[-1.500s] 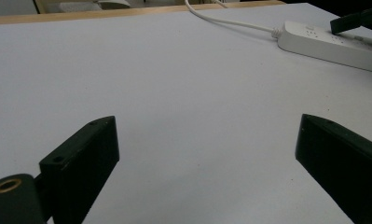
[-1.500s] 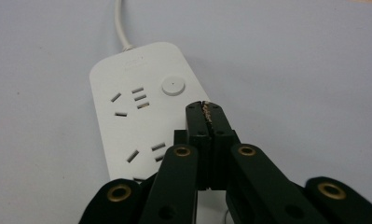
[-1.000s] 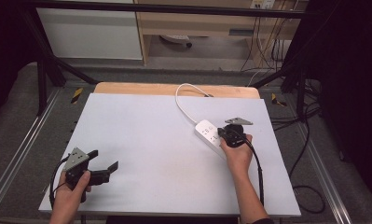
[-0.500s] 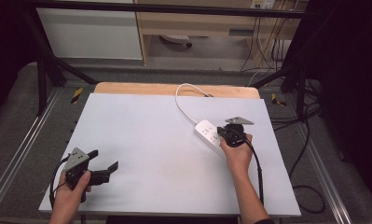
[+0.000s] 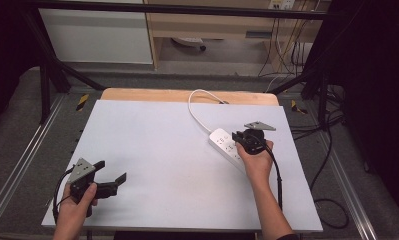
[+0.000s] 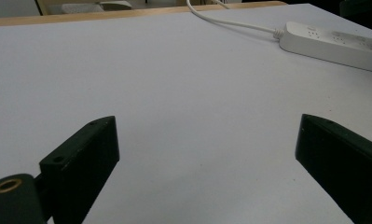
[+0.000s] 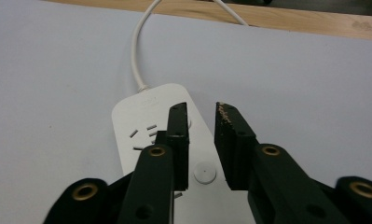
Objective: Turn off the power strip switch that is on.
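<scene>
A white power strip (image 5: 223, 144) lies on the right half of the white tabletop (image 5: 157, 150), and its white cable (image 5: 196, 111) loops toward the back edge. My right gripper (image 5: 241, 142) hovers low over the strip (image 7: 141, 121), pointing along it. Its jaws have just been opening and now stand a narrow gap apart (image 7: 200, 111) with nothing between them. The strip's round button (image 7: 205, 173) shows below that gap. My left gripper (image 5: 111, 171) rests near the front left corner, wide open (image 6: 207, 144) and holding nothing, and it faces the strip (image 6: 333, 44).
A wooden strip (image 5: 187, 95) runs along the table's back edge. Metal rails (image 5: 17, 170) flank the table on both sides. Dark cables (image 5: 332, 150) lie on the floor at the right, and cabinets (image 5: 97, 35) stand behind.
</scene>
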{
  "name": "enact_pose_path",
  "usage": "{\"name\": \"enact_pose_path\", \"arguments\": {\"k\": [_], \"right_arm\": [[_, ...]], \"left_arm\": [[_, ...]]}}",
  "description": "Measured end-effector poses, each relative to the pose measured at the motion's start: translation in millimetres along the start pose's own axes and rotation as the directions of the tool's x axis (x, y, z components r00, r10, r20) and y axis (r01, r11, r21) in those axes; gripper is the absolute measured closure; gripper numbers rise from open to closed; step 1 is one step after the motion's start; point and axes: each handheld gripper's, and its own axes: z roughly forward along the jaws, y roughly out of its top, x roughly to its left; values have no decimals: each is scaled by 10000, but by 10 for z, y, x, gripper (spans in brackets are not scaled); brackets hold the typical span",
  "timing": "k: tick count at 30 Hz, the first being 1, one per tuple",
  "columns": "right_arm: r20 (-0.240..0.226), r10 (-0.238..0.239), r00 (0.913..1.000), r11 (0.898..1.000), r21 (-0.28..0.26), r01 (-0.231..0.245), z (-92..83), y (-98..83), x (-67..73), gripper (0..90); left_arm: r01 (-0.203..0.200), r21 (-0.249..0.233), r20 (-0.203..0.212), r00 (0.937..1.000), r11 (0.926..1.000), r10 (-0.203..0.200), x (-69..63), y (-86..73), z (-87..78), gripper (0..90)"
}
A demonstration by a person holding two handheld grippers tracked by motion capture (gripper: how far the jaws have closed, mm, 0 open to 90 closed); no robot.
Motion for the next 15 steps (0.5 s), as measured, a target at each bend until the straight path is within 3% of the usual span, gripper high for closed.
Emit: {"name": "enact_pose_path", "arguments": {"k": [15], "right_arm": [[9, 84, 10000, 9964, -844, -83, -27, 98, -52, 406]], "left_arm": [[-30, 9, -29, 10000, 10000, 30, -1, 0, -1, 60]]}}
